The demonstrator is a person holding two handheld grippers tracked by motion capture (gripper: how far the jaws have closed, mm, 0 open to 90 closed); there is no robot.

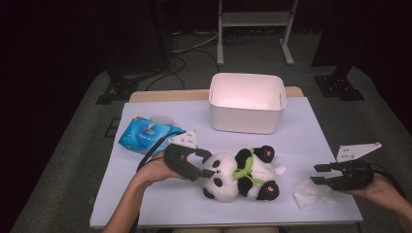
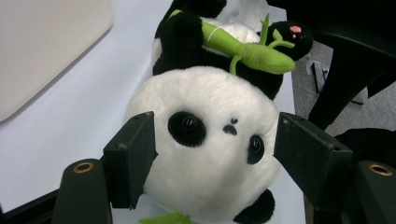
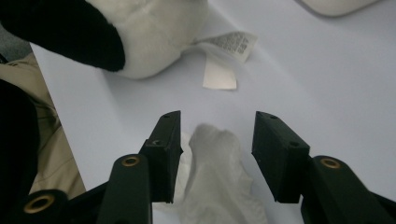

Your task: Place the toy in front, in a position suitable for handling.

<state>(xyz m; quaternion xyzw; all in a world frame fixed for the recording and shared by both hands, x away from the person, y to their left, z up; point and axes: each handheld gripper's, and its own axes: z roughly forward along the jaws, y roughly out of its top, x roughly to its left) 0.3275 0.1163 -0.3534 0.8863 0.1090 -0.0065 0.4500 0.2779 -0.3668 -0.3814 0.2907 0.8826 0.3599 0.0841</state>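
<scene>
White plush fills the gap between the left gripper's spread jaws: the panda toy lies on its back mid-table, head toward nine o'clock, with neither pad pressing on it. At four o'clock, the right gripper hovers with jaws parted over a crumpled tissue, gripping nothing. The white bin sits at twelve o'clock. One risk is that the round, soft head squirts out if the jaws close shallowly; another is the tissue getting dragged off the table's near edge.
</scene>
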